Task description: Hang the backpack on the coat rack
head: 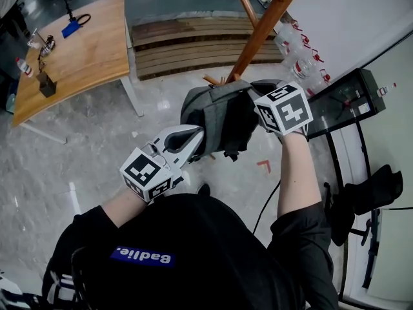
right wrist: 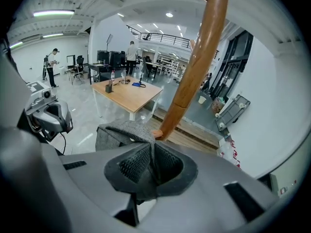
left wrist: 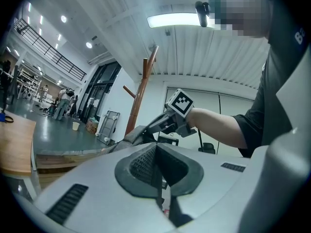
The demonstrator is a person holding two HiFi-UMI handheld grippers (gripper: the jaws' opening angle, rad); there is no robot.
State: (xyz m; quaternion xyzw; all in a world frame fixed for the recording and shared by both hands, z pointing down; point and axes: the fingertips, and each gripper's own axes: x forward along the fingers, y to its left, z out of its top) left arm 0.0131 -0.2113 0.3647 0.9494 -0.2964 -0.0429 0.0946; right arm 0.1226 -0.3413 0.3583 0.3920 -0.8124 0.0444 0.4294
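Note:
A grey and black backpack [head: 222,118] hangs in the air between both grippers, close to the foot of the slanting wooden coat rack [head: 261,31]. My right gripper [head: 258,99] is shut on grey fabric at the backpack's top, right beside the pole. In the right gripper view the fabric [right wrist: 121,132] bunches between the pads, with the rack pole [right wrist: 194,72] rising just behind. My left gripper [head: 193,137] is shut against the backpack's lower left side. In the left gripper view its jaws [left wrist: 156,171] are pressed together with a dark strap hanging below, and the right gripper [left wrist: 146,131] holds the backpack [left wrist: 129,136] ahead.
A wooden table [head: 71,50] stands at the far left, with slatted wooden benches [head: 193,44] behind the rack. Water bottles [head: 303,57] and a black frame cart [head: 348,102] sit by the right wall. A black bag [head: 368,192] lies at the right.

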